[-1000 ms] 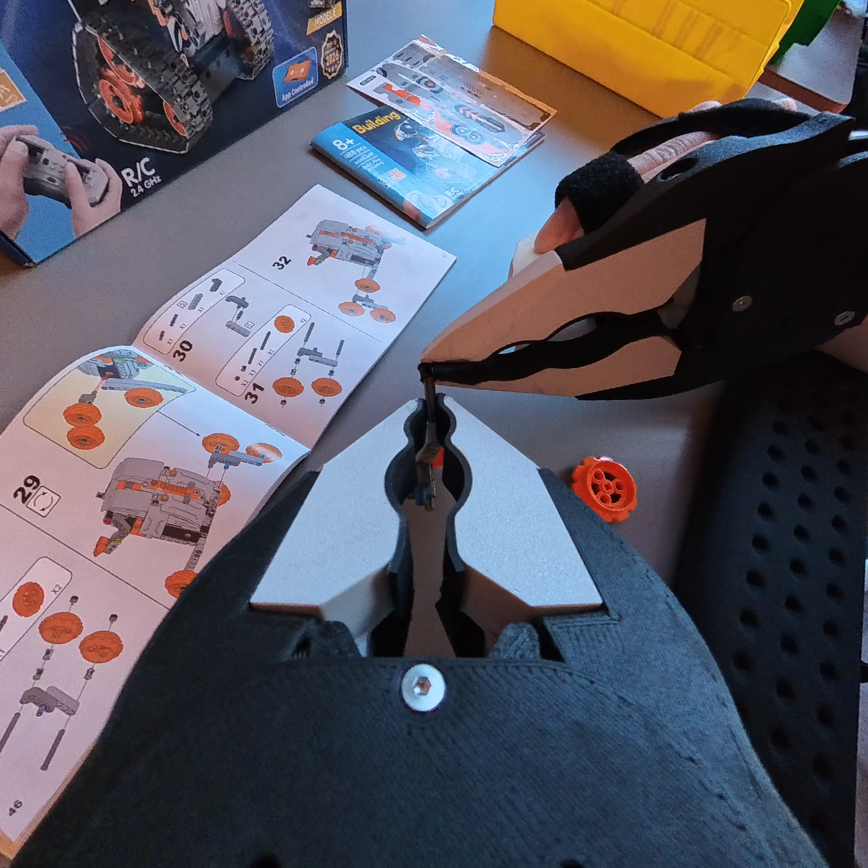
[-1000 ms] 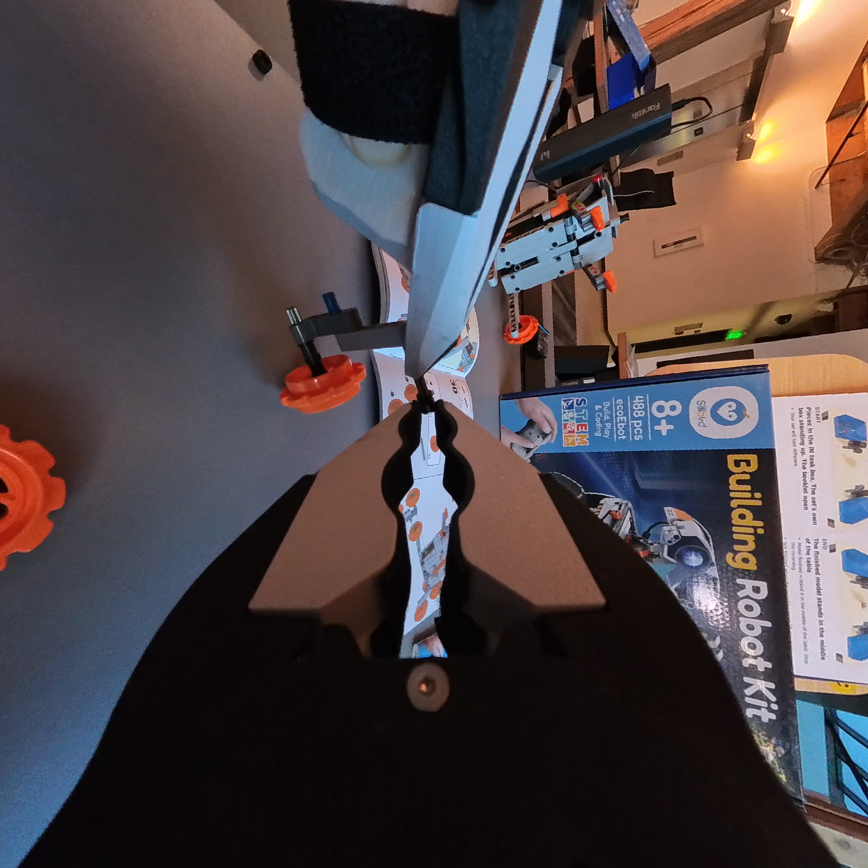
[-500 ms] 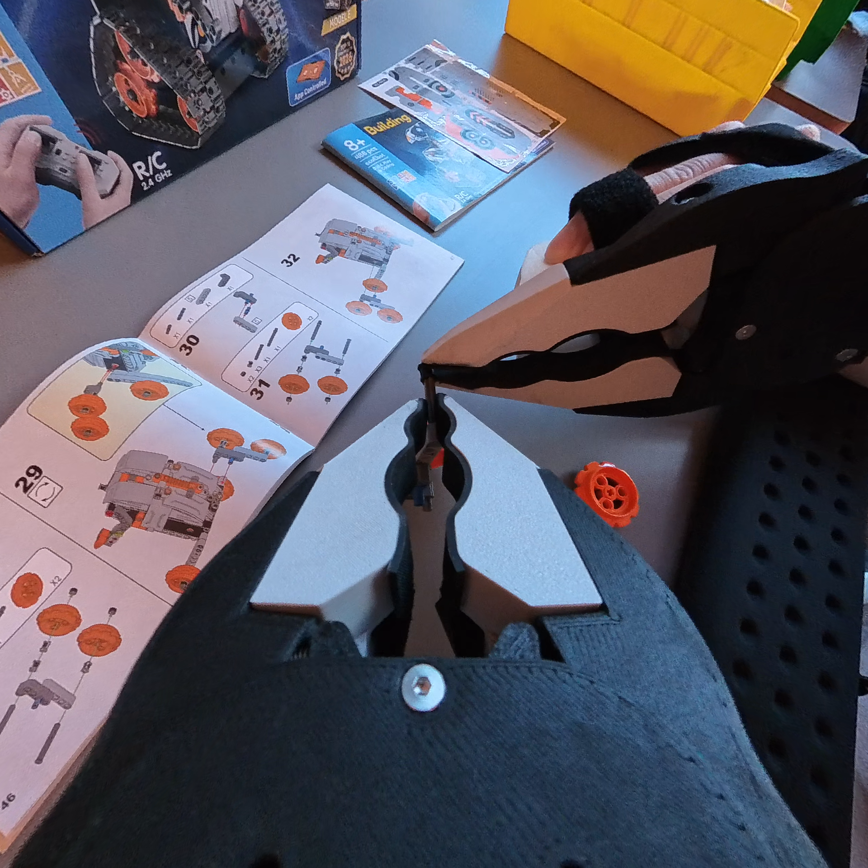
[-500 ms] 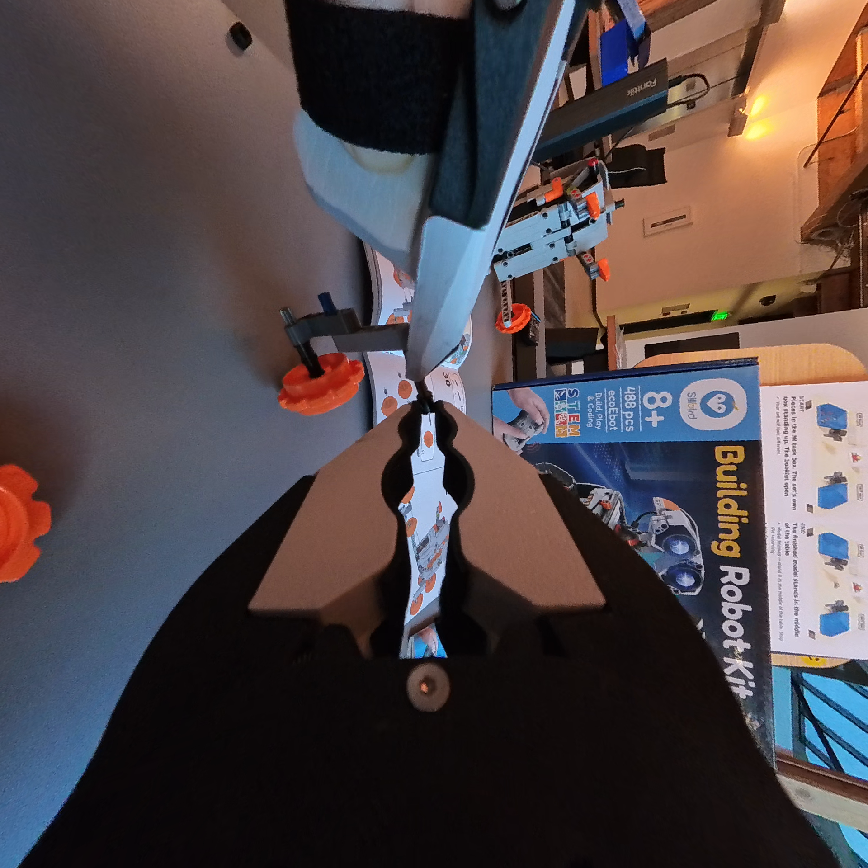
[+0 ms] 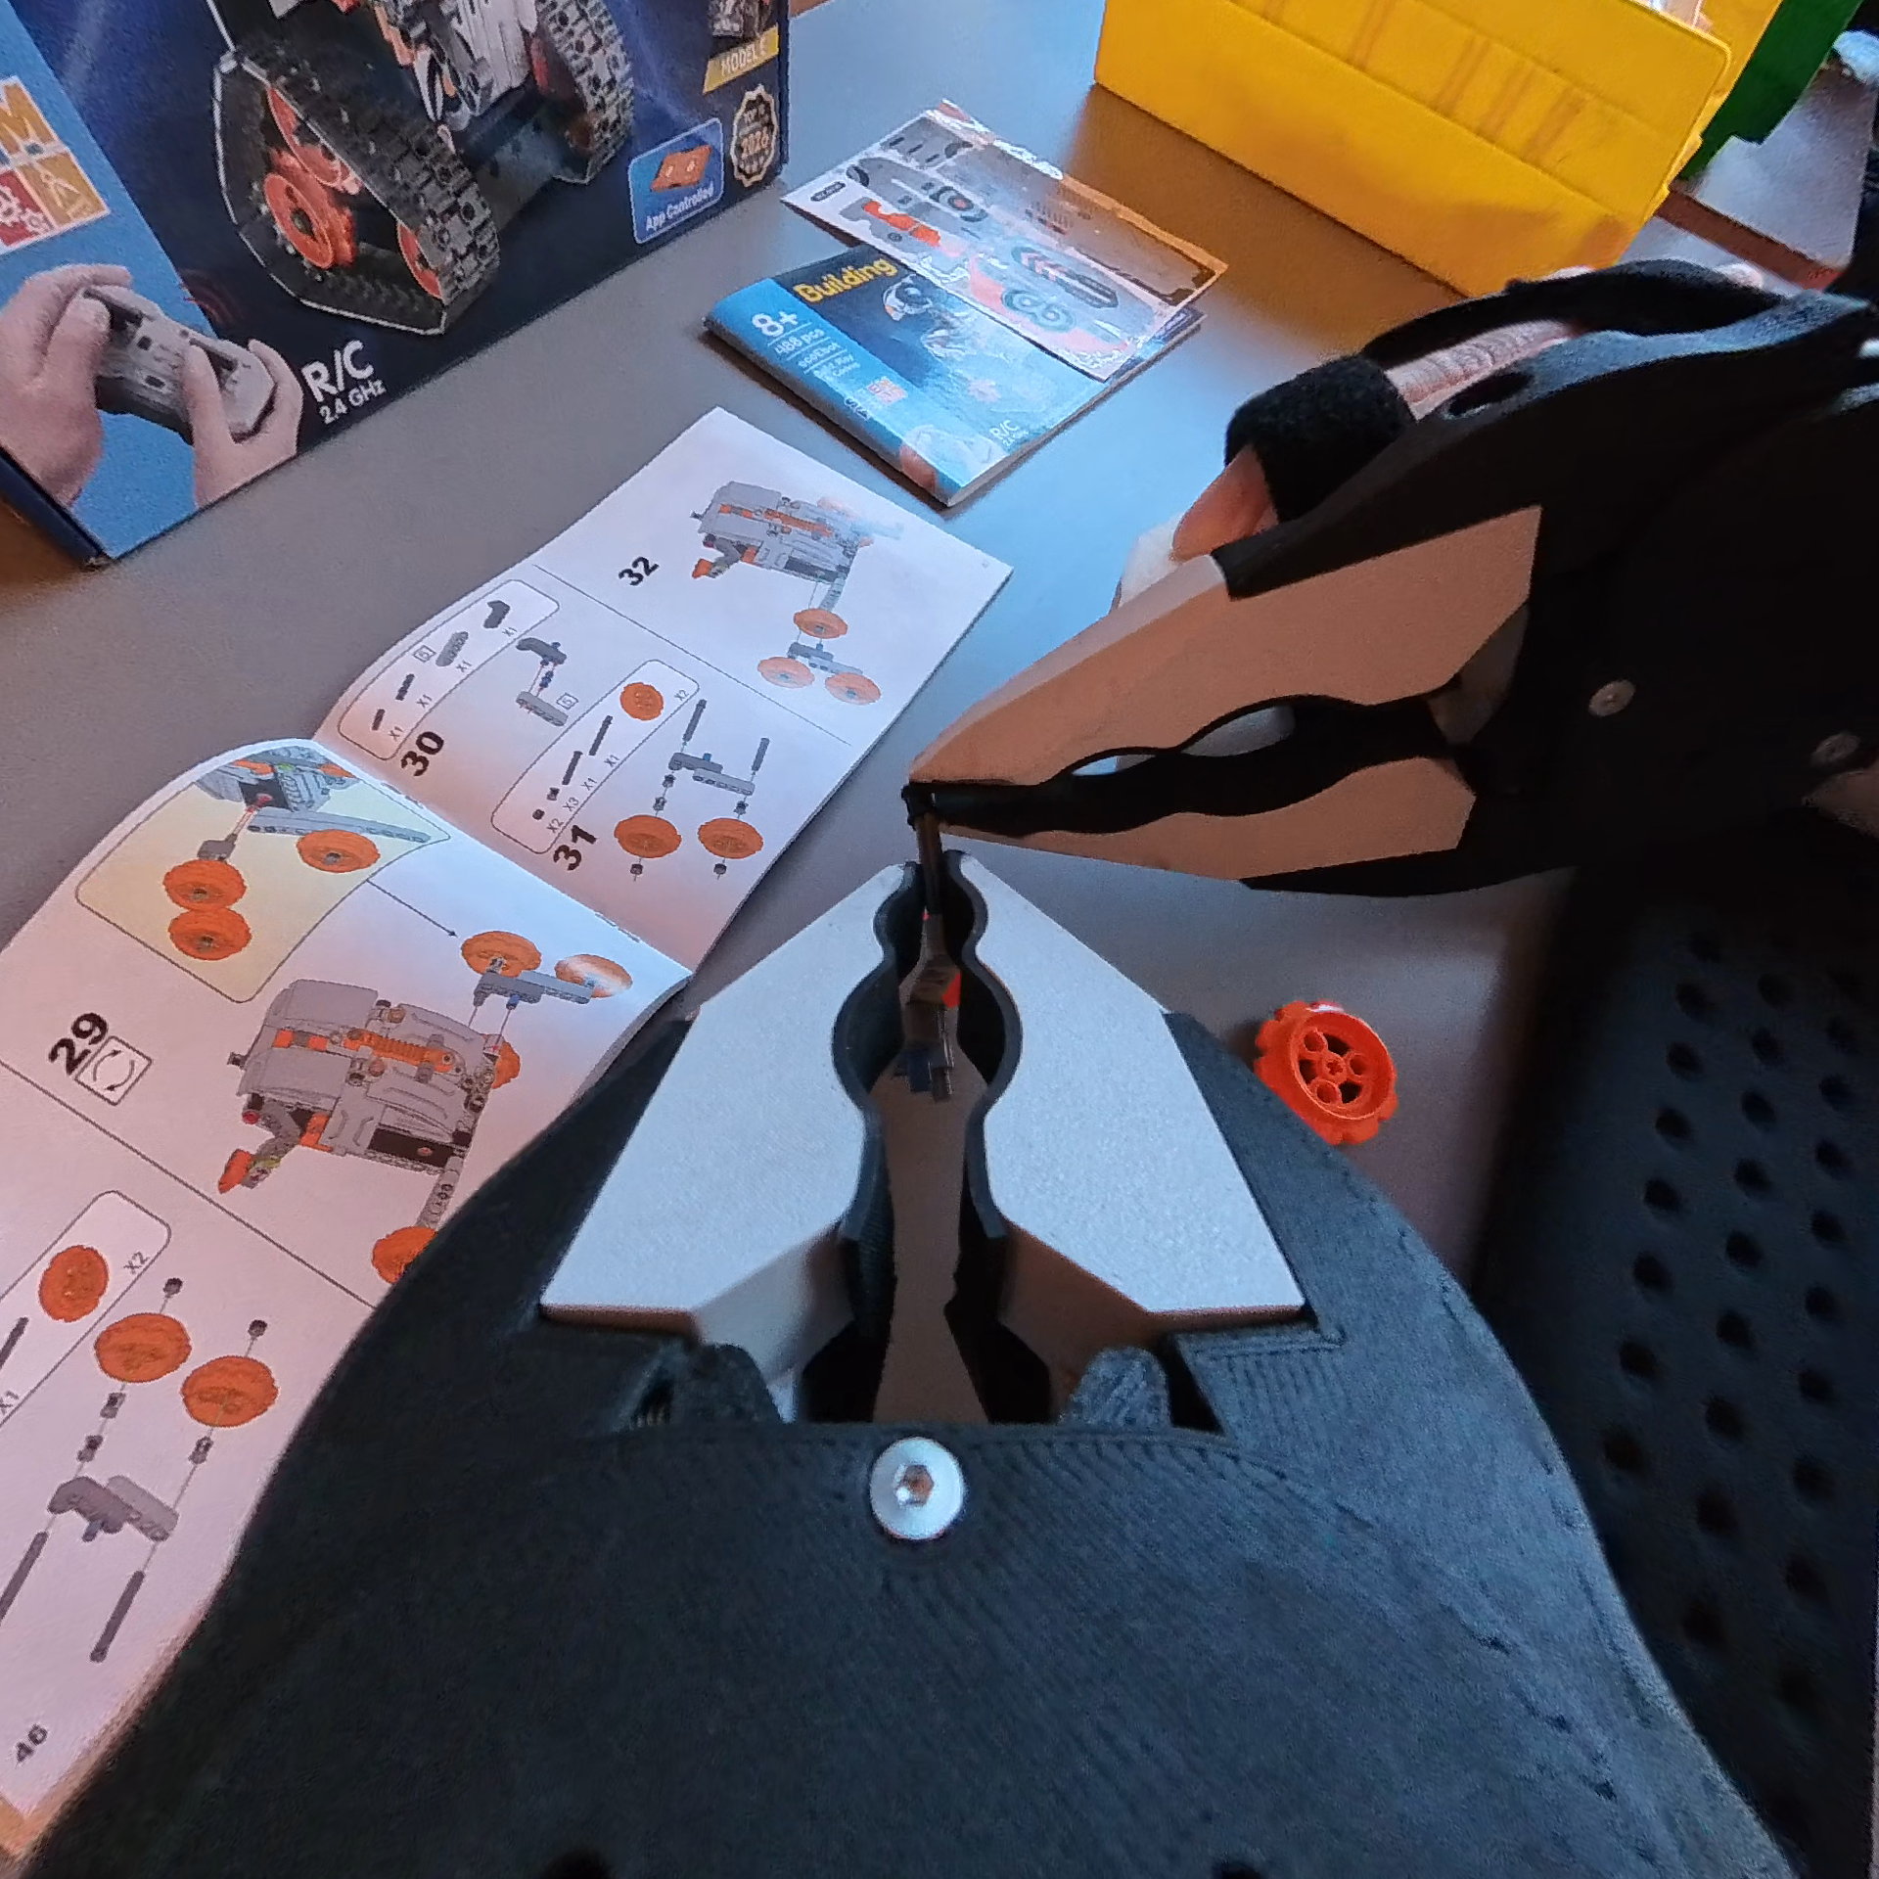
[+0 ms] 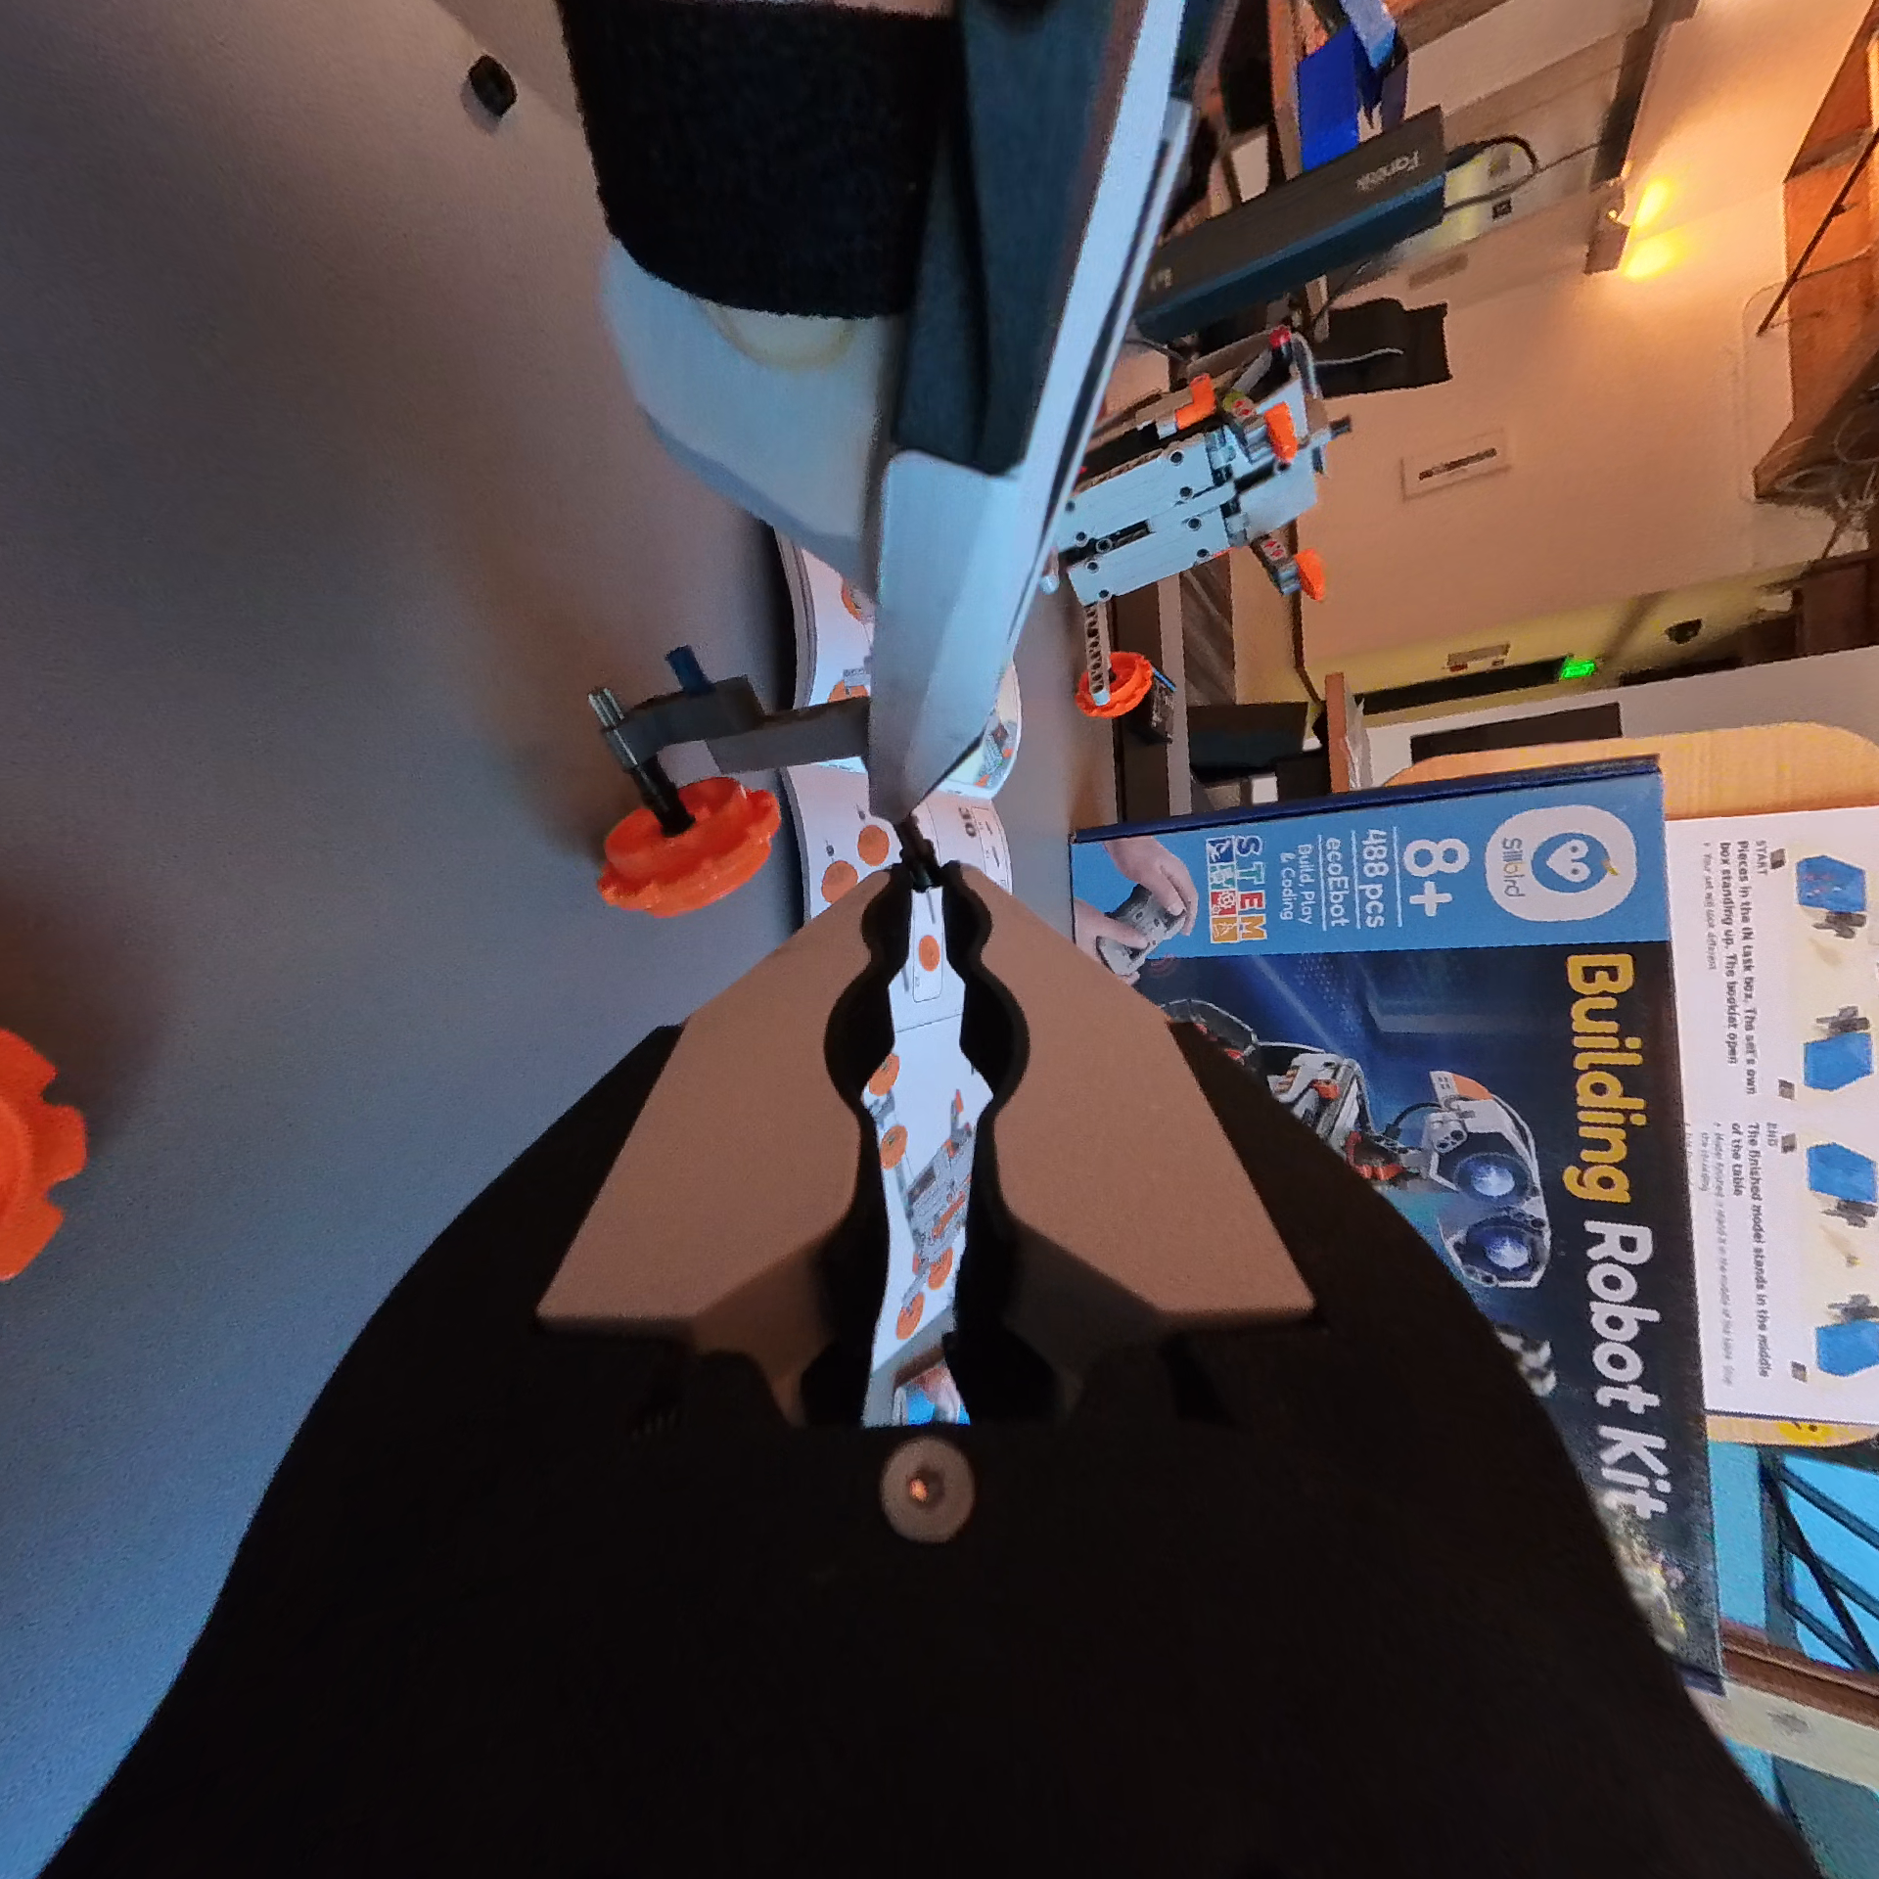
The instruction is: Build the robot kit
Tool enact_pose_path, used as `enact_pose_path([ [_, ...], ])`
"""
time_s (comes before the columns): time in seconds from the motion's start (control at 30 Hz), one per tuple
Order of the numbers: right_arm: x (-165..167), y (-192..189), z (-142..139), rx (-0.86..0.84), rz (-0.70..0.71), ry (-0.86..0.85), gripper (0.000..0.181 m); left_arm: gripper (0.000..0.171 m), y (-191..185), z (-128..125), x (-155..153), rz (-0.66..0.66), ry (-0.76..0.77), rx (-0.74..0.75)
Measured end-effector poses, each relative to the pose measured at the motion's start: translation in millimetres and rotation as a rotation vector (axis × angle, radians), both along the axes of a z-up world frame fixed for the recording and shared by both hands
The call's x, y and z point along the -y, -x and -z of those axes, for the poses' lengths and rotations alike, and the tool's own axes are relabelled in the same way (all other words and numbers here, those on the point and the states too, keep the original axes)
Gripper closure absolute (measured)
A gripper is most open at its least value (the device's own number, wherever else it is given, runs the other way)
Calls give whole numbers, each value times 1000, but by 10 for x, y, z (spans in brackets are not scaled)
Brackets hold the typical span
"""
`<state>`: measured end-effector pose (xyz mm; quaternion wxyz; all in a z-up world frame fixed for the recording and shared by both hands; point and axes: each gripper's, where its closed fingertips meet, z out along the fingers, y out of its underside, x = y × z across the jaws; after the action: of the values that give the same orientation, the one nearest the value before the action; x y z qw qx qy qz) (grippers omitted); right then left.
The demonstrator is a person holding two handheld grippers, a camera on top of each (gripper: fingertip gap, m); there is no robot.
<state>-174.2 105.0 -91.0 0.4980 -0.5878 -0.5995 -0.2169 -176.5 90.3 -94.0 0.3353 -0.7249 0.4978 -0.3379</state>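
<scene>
Left gripper [image 5: 927, 874] pinches grey toy beam [image 6: 712, 724] with orange plastic wheel [image 6: 687, 854]; right gripper [image 6: 920, 872] pinches thin black axle [image 5: 927, 849]. Tips touching. Bare grey table [image 6: 305, 508] beside.

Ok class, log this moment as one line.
left tongs: shut on beam | right tongs: shut on axle | loose wheel: on table | booklet: open

Open instruction booklet [image 5: 488, 864], closed blue manual [image 5: 915, 376], kit box [image 5: 336, 203], yellow bin [image 5: 1423, 122], loose orange gear [image 5: 1325, 1070] on grey table [image 5: 1118, 488].
</scene>
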Motion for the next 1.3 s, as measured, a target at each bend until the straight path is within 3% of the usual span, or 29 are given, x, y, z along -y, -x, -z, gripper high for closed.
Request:
enact_pose_path([
  [1.03,-62,-151,-34,-62,-11,12,166,171,-25,-42,42,29,26,40],
  [1.17,-34,-182,-61,-310,-20,174,157,171,-23,-129,17,16,40,97],
  [1.3,32,-20,-386,-714,-70,325,126,171,-33,-294,-24,-22,99,226],
])
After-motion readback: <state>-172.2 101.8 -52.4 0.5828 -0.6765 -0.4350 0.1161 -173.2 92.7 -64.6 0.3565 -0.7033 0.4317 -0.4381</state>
